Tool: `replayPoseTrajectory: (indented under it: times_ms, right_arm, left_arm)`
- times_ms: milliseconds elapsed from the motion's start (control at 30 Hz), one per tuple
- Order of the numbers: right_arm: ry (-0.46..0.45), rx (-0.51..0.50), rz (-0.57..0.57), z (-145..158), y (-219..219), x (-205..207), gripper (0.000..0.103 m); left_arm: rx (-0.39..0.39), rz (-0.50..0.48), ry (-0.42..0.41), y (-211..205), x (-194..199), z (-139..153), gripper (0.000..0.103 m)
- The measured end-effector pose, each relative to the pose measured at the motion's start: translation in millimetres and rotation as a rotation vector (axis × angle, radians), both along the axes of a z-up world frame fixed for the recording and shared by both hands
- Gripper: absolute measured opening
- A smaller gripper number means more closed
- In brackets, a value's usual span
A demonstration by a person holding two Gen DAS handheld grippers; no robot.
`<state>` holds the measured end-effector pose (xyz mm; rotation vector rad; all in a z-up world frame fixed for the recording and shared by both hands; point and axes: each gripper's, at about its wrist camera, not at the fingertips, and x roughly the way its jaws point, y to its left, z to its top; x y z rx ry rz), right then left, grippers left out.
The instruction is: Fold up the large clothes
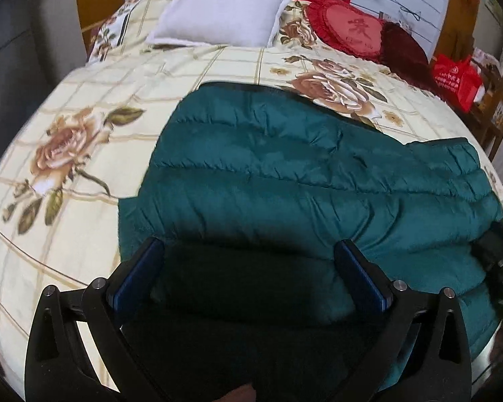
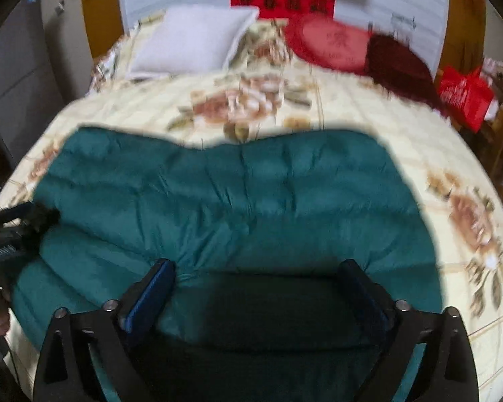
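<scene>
The left tongs stand wide apart, both blue-padded fingers over the near edge of a teal quilted jacket; whether they touch it is unclear. The jacket spreads ahead and to the right on a floral bedspread. Far ahead lie a white pillow and, further right, a red heart cushion. The right tongs enter at the right edge, against the jacket.
</scene>
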<state>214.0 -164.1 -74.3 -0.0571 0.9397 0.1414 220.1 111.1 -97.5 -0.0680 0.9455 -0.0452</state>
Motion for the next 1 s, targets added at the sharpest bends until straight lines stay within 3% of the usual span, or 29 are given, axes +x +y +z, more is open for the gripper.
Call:
replayPoseTrajectory:
  times_ms: [267, 400, 600, 700, 833, 933, 1000]
  right_arm:
    - [-0.006, 0.016, 0.000, -6.2, -2.1, 1.4, 0.103]
    - [-0.012, 0.009, 0.025, -5.9, -1.0, 0.5, 0.103]
    - [-0.034, 0.019, 0.030, 0.7, -2.5, -2.1, 0.103]
    - [-0.123, 0.034, 0.025, 24.9, -9.7, -24.9, 0.103]
    - [-0.205, 0.029, 0.017, 48.8, -37.2, -57.8, 0.103]
    - [-0.146, 0.049, 0.004, 36.9, -71.4, -57.7, 0.103]
    - [-0.089, 0.073, -0.015, 25.1, -90.0, -51.4, 0.103]
  left_arm:
    - [-0.095, -0.034, 0.014, 11.3, -3.2, -9.8, 0.103]
    - [-0.118, 0.022, 0.000, 18.9, -11.5, -9.3, 0.103]
    - [-0.094, 0.051, -0.056, 19.6, -23.1, -3.8, 0.102]
    - [-0.104, 0.043, -0.101, 27.8, -39.6, 18.3, 0.102]
    - [-0.039, 0.000, -0.153, 53.2, -53.6, 32.7, 0.102]
    - [-0.144, -0.021, -0.114, 82.2, -51.0, 19.1, 0.102]
    - [-0.244, -0.042, -0.039, 92.1, -41.8, 3.9, 0.102]
